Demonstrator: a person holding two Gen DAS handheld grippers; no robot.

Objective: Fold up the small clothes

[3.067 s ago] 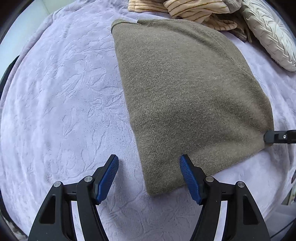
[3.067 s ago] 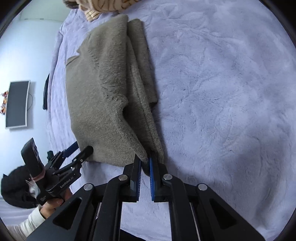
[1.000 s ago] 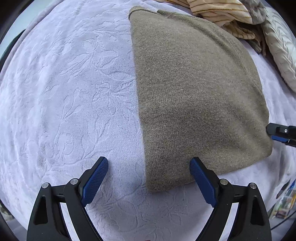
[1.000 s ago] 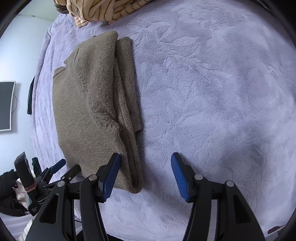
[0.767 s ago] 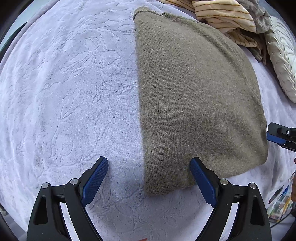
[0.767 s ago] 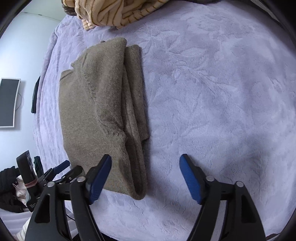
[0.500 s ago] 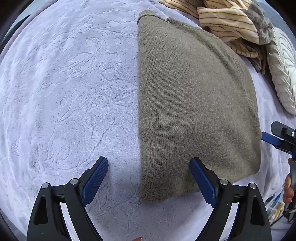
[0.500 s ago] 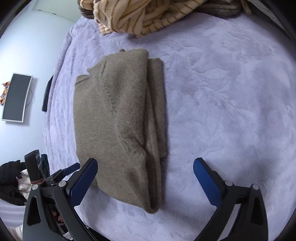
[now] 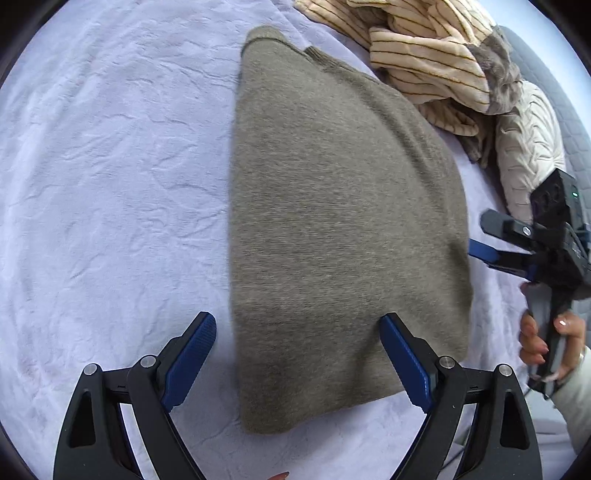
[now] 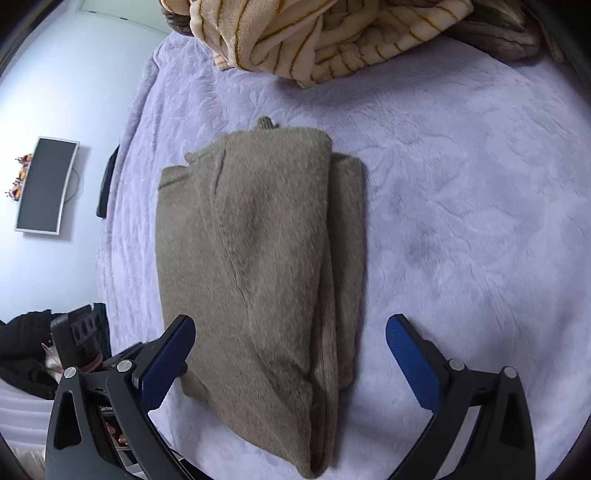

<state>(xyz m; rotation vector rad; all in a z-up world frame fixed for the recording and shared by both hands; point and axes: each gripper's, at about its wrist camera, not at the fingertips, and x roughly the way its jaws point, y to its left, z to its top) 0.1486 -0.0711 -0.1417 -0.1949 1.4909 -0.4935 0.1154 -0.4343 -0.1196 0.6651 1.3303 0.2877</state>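
Nearest the left wrist camera, the left gripper [image 9: 297, 354] is held wide open above the near edge of the folded olive sweater [image 9: 340, 229]; nothing is gripped. The right gripper [image 10: 290, 360] has just been opening and now stands fully spread over the sweater's doubled edge, the pads clear of the cloth. The sweater is laid flat on the lilac blanket [image 9: 110, 166]. Beyond it, a striped garment [image 10: 314, 33] is heaped, with a cream cushion [image 9: 528, 147] beside it. No containers are seen.
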